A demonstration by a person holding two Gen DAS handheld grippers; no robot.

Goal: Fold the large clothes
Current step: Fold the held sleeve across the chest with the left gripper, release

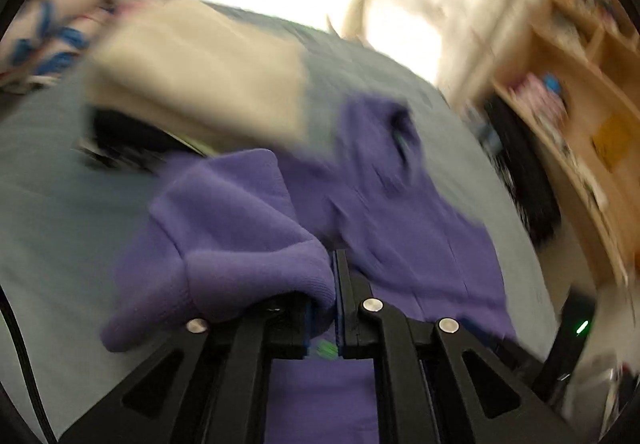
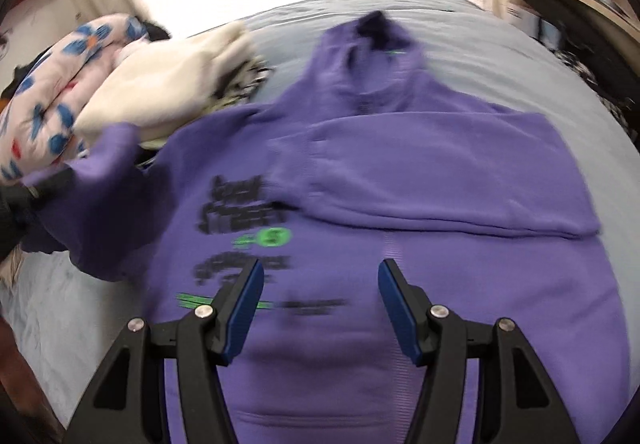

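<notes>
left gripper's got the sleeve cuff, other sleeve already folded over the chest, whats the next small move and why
Probably carry the sleeve cuff across and lay it over the hoodie chest. The left gripper is shut on it, the opposite sleeve already lies folded across, and the right gripper hangs open above the printed front, holding nothing.

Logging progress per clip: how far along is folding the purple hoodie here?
Done: one sleeve lies folded across the chest of the purple hoodie, spread on the bed. In hand: the left tool is shut on the other sleeve's cuff, lifted off the bed. The right tool hangs open above the hem. Left: laying that sleeve over, then folding the body.
</notes>
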